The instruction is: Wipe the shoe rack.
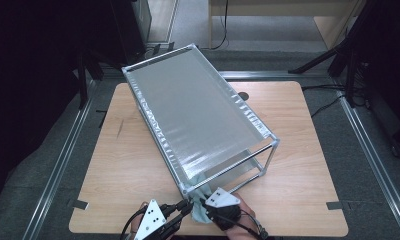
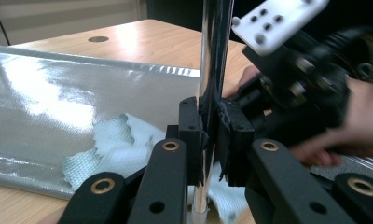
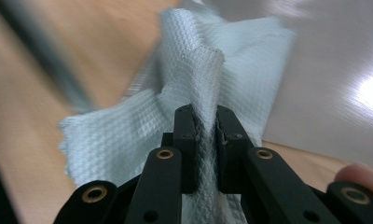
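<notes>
Pale blue waffle-weave cloth (image 3: 208,88), crumpled, pinched upright

A light wooden table (image 1: 123,165) with rounded corners carries everything. A metal-framed rack (image 1: 198,112) with silvery sheet shelves stands on it, running aslant from about eleven o'clock down to about five o'clock of the tabletop. A pale blue-green woven cloth (image 1: 202,207) lies at the rack's near corner, at roughly six o'clock, close to the table's front edge. A small round hole (image 1: 243,95) shows in the tabletop at about one o'clock, just beside the rack.
</notes>
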Demonstrator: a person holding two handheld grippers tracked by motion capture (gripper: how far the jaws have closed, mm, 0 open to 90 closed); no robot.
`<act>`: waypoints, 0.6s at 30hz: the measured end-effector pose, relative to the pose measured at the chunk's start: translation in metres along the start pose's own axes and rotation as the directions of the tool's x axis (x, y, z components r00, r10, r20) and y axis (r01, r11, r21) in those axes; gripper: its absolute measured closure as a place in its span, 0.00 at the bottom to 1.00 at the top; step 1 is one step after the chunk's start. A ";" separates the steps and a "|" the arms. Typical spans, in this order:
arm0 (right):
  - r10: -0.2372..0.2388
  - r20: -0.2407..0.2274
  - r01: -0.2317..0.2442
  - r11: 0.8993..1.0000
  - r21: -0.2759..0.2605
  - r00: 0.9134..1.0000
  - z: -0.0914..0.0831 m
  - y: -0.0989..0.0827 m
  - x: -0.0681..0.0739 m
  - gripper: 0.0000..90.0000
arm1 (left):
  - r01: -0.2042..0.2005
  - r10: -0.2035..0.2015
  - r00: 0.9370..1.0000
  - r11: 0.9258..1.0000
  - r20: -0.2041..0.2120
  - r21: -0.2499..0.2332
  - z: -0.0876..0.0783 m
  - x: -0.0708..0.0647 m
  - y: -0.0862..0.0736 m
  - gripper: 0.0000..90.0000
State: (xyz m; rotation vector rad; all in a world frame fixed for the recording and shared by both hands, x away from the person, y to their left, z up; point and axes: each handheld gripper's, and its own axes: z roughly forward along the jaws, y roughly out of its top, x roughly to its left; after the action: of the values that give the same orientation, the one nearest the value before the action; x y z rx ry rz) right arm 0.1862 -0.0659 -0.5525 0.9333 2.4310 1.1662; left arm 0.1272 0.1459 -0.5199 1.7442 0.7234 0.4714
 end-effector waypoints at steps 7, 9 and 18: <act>0.083 0.162 -0.083 0.997 -0.007 0.983 -0.015 -0.010 -0.061 0.89 | -0.001 0.001 1.000 1.000 0.000 0.002 0.000 0.000 0.000 0.91; 0.098 0.220 -0.096 0.995 -0.019 0.971 -0.021 -0.014 -0.077 0.89 | -0.002 0.002 1.000 1.000 0.003 0.001 0.001 -0.001 0.000 0.91; 0.187 0.342 -0.180 0.982 -0.053 0.921 -0.031 -0.021 -0.103 0.90 | -0.004 0.004 1.000 1.000 0.011 -0.004 0.002 -0.002 0.000 0.91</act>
State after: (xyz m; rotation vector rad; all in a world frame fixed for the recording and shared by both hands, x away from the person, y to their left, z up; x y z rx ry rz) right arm 0.2387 -0.1621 -0.5512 1.2649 2.0827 0.9827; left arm 0.1269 0.1433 -0.5208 1.7438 0.7114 0.4650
